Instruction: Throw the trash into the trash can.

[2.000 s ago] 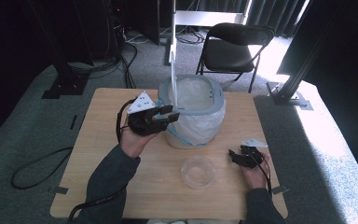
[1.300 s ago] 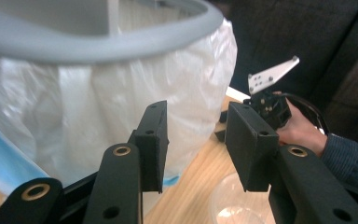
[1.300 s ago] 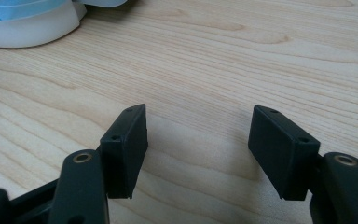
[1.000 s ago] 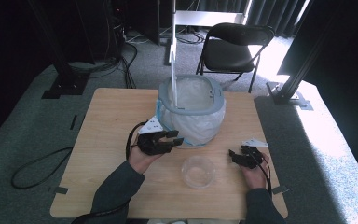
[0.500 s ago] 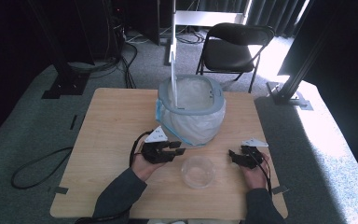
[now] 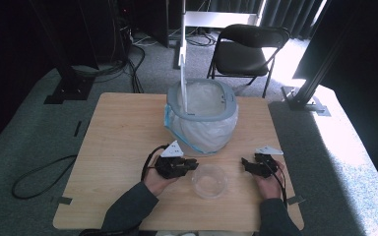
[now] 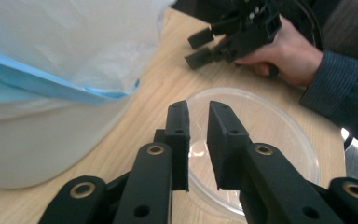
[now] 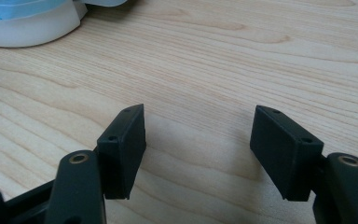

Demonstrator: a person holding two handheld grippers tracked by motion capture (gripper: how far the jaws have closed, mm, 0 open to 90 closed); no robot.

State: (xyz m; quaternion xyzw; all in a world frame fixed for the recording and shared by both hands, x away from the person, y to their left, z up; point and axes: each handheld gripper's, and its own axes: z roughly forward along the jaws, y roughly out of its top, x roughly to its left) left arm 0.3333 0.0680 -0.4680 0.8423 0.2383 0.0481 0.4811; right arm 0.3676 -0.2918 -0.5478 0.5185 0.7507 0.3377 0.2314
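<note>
A clear round plastic dish (image 6: 209,180) lies on the wooden table (image 6: 123,128) near the front edge, between my two grippers. My left gripper (image 6: 194,164) rests just left of the dish and points at it. In the left gripper view its jaws (image 7: 198,109) stand almost together over the dish (image 7: 270,135), with only a narrow slit and nothing in it. Right of the dish, my right gripper (image 6: 245,162) lies on the table. Its jaws (image 8: 198,121) are wide apart over bare wood.
A white bin lined with a plastic bag and ringed by a blue band (image 6: 202,115) stands behind the dish at mid-table; its base shows in the right gripper view (image 8: 28,28). A white post (image 6: 182,73) rises at its rim. A black chair (image 6: 248,49) stands beyond the table.
My left gripper has come down from the bin's left side toward the front of the table and now sits beside the dish. The right gripper has stayed put.
</note>
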